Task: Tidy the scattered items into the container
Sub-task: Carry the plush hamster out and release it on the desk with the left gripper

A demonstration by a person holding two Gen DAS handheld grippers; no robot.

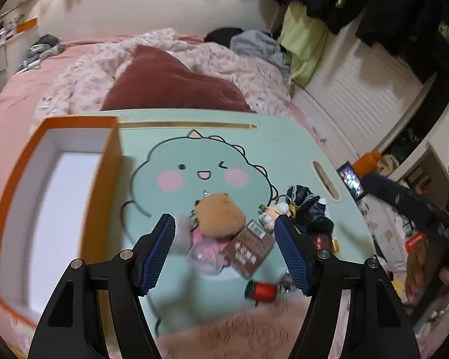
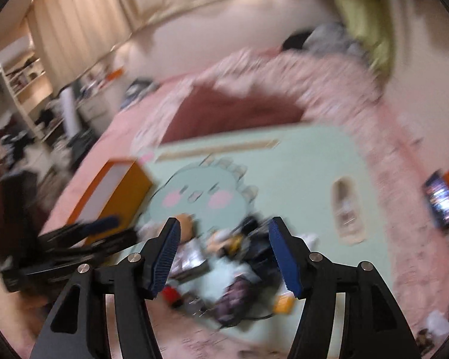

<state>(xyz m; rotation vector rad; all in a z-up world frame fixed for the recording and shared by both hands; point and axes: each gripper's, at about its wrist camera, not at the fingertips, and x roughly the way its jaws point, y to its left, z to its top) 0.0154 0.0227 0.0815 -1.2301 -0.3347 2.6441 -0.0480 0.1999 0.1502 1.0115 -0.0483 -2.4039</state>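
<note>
While both tools (image 1: 224,236) (image 2: 224,233) gape empty over clutter, the plush (image 1: 220,214) ahead could drag neighbours off the bench (image 1: 284,149) if grabbed carelessly.

We are listing a mint-green lap table (image 1: 284,149) printed with a winking cartoon dinosaur (image 1: 194,173), sitting on a pink bed (image 1: 21,95). We are seeing a dark red pillow (image 1: 170,83) lying just behind it against a floral quilt (image 1: 248,68). We are noting a lit phone (image 1: 351,181) beside the table's right edge, and cream curtains (image 2: 74,21) hanging at far left.
</note>
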